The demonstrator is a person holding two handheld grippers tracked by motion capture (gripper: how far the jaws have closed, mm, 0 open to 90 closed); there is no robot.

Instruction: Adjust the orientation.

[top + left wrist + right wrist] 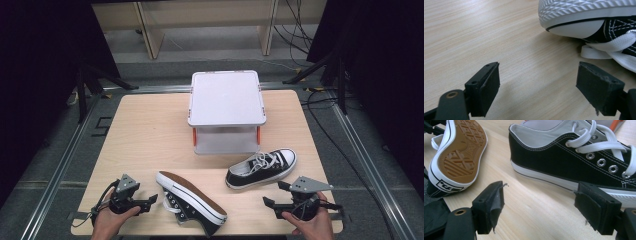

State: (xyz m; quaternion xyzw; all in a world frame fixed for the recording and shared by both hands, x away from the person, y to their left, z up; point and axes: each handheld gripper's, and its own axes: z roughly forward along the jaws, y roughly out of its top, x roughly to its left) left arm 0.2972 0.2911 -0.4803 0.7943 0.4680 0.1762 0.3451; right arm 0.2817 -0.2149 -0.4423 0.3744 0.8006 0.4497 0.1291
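Both grippers rest spread wide, holding nothing: left gripper (150,201) at seven o'clock beside the tipped shoe (192,201), right gripper (272,196) at five, near the upright shoe (261,169). Bare table (145,145) lies beyond, below the box (226,97).

Bare tabletop (145,135) left of closed box (226,97), tipped shoe (190,201) and upright shoe (261,168) crowd front centre

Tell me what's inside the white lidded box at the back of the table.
The box has its white lid shut on top, so the inside is covered. Its front wall is cloudy; no contents can be made out through it.
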